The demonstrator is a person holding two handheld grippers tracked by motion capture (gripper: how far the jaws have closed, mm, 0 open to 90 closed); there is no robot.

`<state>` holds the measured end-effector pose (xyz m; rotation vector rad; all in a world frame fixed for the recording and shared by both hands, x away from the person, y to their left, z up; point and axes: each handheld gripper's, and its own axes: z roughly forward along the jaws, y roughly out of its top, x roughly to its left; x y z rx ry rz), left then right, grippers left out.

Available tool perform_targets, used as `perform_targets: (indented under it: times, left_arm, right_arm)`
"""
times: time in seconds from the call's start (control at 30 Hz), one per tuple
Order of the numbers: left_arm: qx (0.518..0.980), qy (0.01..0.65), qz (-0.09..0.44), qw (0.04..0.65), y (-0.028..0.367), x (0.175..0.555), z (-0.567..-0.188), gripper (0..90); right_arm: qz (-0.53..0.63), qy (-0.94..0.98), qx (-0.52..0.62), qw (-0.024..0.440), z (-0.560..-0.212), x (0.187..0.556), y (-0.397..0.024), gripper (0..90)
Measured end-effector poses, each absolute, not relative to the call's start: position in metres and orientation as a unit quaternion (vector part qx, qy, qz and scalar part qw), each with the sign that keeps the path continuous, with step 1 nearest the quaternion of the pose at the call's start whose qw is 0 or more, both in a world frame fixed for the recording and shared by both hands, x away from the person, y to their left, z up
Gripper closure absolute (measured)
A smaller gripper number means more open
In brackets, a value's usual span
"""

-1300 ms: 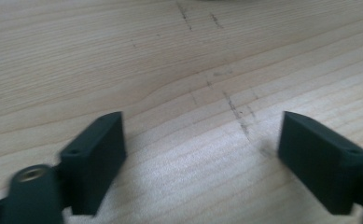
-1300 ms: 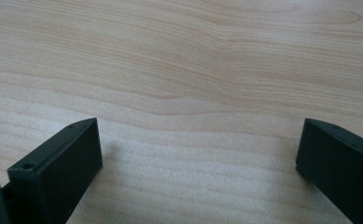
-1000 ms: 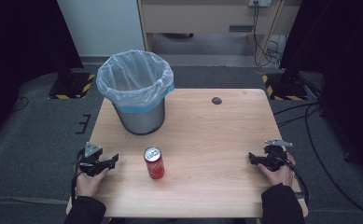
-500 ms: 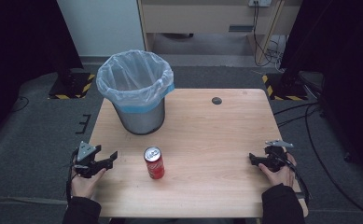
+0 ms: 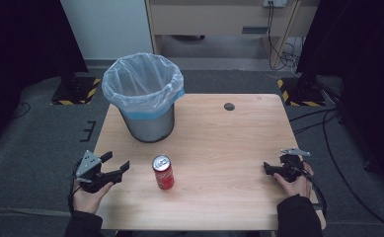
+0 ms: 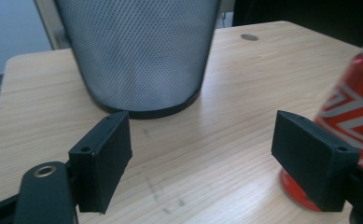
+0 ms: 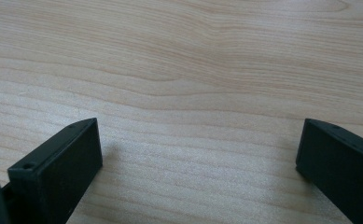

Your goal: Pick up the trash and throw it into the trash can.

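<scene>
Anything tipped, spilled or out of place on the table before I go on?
Nothing stands out. The red soda can stands upright on the wooden table, no liquid around it. The mesh waste bin stands upright too, its plastic liner folded over the rim. Both grippers, left and right, are open and hold nothing.

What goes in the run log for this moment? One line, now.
left gripper: open, beside red can | right gripper: open, on table | can: upright, untouched | bin: behind can

The red can (image 6: 352, 116) carries white lettering, too blurred and cropped to read.
</scene>
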<state>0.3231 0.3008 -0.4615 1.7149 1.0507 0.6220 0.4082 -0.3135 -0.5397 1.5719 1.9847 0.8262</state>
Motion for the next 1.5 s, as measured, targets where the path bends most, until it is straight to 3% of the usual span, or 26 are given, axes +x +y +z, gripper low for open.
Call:
perform_targets:
  times: [0.9, 1.5]
  left_arm:
    - [0.757, 0.349, 0.212, 0.510, 0.238, 0.302, -0.461, 13.4]
    - [0.754, 0.344, 0.211, 0.518, 0.208, 0.312, -0.477, 11.9]
  right_arm:
    - [0.301, 0.724, 0.573, 0.236, -0.540, 0.407, -0.314, 0.5]
    - [0.301, 0.725, 0.573, 0.236, -0.540, 0.407, -0.314, 0.5]
